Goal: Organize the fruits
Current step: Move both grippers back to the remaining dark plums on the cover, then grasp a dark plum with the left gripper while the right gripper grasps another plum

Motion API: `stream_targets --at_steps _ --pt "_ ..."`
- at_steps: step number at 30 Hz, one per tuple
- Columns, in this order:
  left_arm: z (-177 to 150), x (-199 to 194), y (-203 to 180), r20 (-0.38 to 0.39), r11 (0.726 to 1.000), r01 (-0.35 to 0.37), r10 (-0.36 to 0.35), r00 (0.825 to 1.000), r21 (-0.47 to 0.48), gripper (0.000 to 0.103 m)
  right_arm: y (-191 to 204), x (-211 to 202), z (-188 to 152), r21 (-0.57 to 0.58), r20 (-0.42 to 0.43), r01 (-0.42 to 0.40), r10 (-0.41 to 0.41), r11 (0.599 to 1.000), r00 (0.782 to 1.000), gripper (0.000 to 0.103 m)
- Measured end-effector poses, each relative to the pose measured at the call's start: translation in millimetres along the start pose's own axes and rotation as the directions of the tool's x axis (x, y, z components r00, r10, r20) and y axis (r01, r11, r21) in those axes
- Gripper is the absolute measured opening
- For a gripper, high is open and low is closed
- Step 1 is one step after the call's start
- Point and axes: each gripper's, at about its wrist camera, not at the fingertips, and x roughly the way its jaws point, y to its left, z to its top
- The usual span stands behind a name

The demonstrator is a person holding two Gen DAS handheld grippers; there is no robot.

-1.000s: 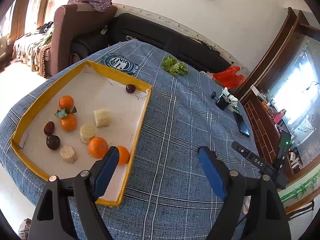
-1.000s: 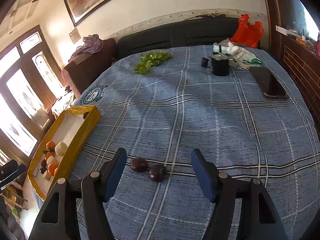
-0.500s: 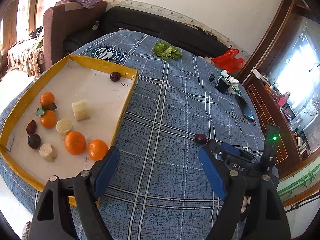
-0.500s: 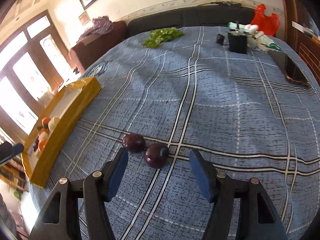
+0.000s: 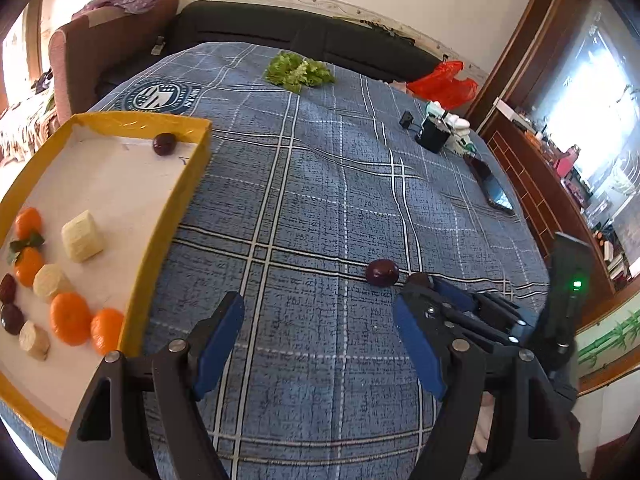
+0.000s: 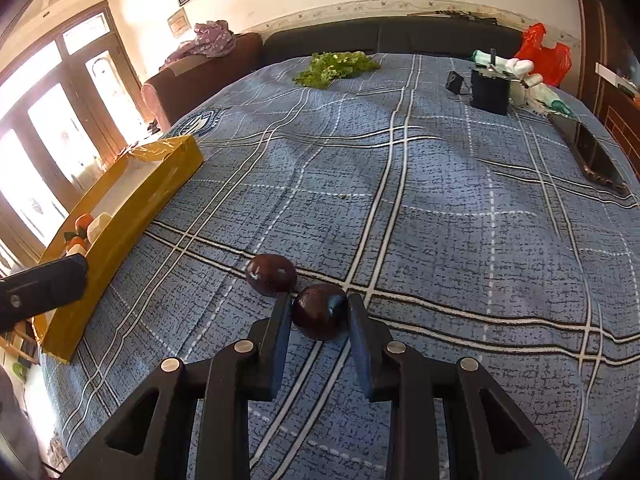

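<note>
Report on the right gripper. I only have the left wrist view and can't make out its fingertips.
Observer: In the right wrist view the right gripper is shut on a dark plum, with a pad on each side of it.
Operator: Check the second one.
Observer: The other plum lies on the checked cloth, close against the outside of one finger. I cannot confirm contact.
</note>
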Motion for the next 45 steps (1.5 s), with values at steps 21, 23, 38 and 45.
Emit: stream_targets --at_steps 21,23,38,45 --pt "4.6 88.6 -62.8 -0.047 0.969 0.003 0.009 0.999 0.247 0.061 -49.6 -12.0 3.2 0.175 0.007 0.103 -0.106 0.979 0.994 0.030" --pt "2.9 91.6 -63.4 -0.050 0.969 -0.004 0.016 0.999 0.246 0.041 -50.2 -12.2 3.1 0.176 0.007 0.103 -0.106 0.979 0.994 0.030" --pt "-0.3 40.3 -43.4 0.043 0.977 -0.116 0.110 0.993 0.178 0.028 -38.4 -18.1 3.0 0.144 0.056 0.080 -0.089 0.986 0.994 0.030" --pt "-5.5 10.8 -31.5 0.069 0.977 -0.150 0.141 0.988 0.150 0.028 -35.0 -19.5 2.6 0.136 0.074 0.092 -0.103 0.986 0.992 0.030"
